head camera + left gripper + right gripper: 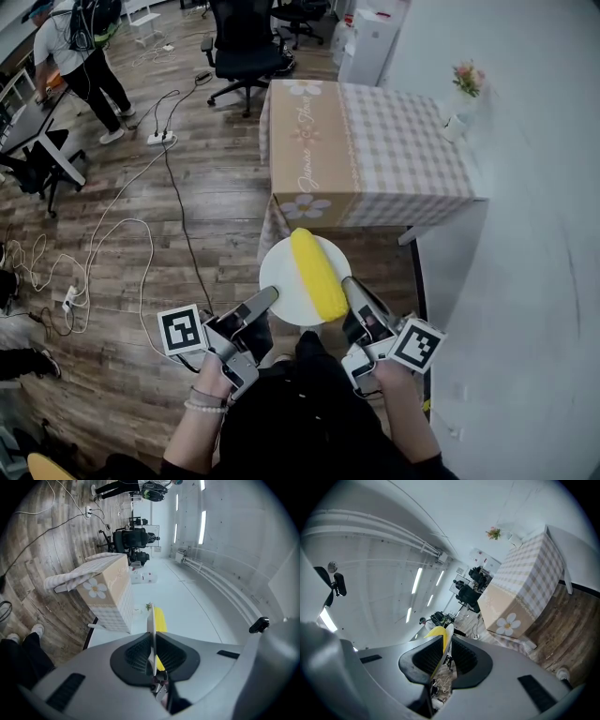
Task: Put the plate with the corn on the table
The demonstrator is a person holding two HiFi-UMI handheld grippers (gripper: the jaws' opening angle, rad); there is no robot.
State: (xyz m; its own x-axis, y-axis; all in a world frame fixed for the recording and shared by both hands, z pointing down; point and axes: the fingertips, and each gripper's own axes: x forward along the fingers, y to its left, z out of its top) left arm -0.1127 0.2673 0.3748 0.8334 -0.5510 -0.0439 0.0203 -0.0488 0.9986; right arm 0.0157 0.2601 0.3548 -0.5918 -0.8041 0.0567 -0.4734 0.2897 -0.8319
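Observation:
A round white plate [286, 274] with a yellow corn cob [317, 274] lying on it is held in the air, level, in front of the table [375, 155], which wears a checked cloth with a daisy-printed front. My left gripper [266, 297] is shut on the plate's near-left rim and my right gripper [352, 287] on its near-right rim. In the left gripper view the plate [151, 634] shows edge-on between the pads, the corn [160, 620] beyond it. The right gripper view shows the plate [446, 637] and the corn [436, 632] the same way.
A small vase with flowers [461, 103] stands at the table's far right corner, next to the white wall. A black office chair [246, 47] and a white cabinet [370, 42] stand beyond the table. Cables [122, 234] trail over the wooden floor; a person [80, 56] stands far left.

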